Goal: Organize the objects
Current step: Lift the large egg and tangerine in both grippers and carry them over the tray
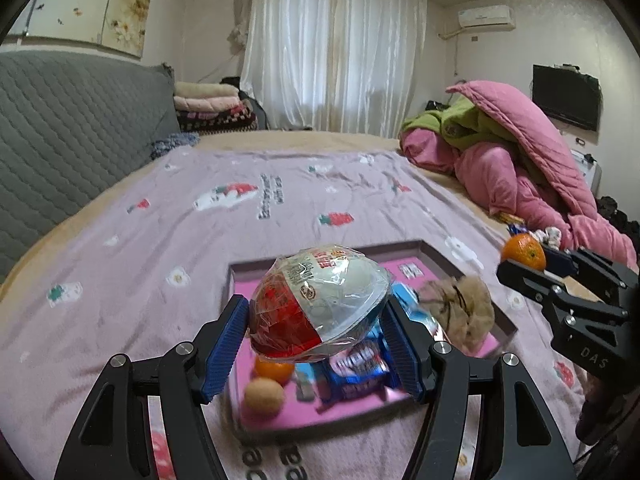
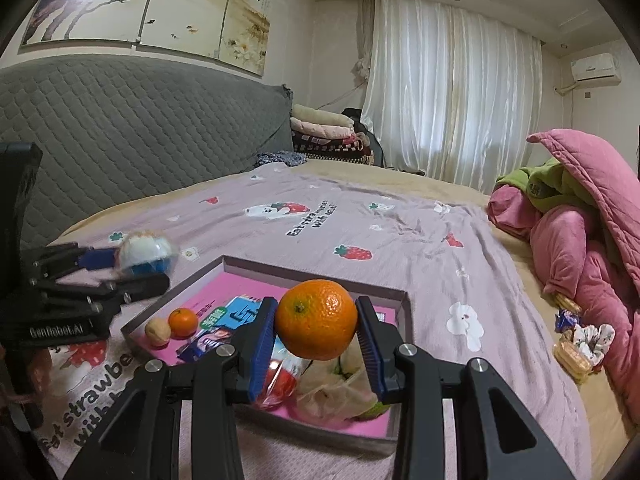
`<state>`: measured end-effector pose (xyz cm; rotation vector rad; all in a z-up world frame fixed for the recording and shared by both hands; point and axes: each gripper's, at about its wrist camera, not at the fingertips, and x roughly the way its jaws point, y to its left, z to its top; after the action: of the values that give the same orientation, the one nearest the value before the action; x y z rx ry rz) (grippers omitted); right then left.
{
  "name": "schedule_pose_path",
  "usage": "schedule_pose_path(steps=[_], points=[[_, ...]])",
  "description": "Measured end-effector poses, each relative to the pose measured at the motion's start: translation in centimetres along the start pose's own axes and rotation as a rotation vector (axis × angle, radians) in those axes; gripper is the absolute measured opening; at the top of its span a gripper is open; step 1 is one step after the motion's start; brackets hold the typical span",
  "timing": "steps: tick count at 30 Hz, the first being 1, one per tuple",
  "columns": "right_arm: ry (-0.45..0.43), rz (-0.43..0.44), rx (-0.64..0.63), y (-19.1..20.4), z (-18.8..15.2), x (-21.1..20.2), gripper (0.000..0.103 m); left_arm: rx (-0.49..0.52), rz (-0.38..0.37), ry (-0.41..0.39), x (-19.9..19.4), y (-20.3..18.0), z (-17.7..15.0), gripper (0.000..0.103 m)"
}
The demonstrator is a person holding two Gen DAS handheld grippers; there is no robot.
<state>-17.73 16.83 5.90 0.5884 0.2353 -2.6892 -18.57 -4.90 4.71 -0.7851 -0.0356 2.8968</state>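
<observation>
My left gripper [image 1: 316, 334] is shut on a wrapped red-and-white egg-shaped treat [image 1: 320, 302] and holds it above a shallow box with a pink floor [image 1: 432, 254]. The box holds a small orange [image 1: 274, 372], a walnut [image 1: 264, 396], blue snack packs [image 1: 356, 372] and a beige fluffy scrunchie [image 1: 460, 312]. My right gripper [image 2: 316, 344] is shut on a large orange [image 2: 317, 319] above the box's near side [image 2: 320, 432]. The right gripper also shows at the right of the left wrist view [image 1: 560, 280], and the left gripper at the left of the right wrist view [image 2: 100, 276].
The box lies on a lilac strawberry-print blanket [image 2: 360, 224] on a bed. A pink quilt heap [image 2: 580, 248] is at the right, with biscuits and small snacks [image 2: 576, 344] beside it. A grey padded headboard [image 2: 140, 132] runs along the left.
</observation>
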Motion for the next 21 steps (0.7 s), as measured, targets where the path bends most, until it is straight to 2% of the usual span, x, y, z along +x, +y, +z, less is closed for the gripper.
schedule_pose_path(steps=[8, 21], points=[[0.032, -0.007, 0.014, -1.3, -0.5, 1.5, 0.04, -0.027, 0.008, 0.011, 1.7, 1.3, 0.8, 0.069], [0.108, 0.003, 0.042, -2.0, -2.9, 2.7, 0.04, 0.001, 0.008, 0.125, 4.4, 0.0, -2.9, 0.069]])
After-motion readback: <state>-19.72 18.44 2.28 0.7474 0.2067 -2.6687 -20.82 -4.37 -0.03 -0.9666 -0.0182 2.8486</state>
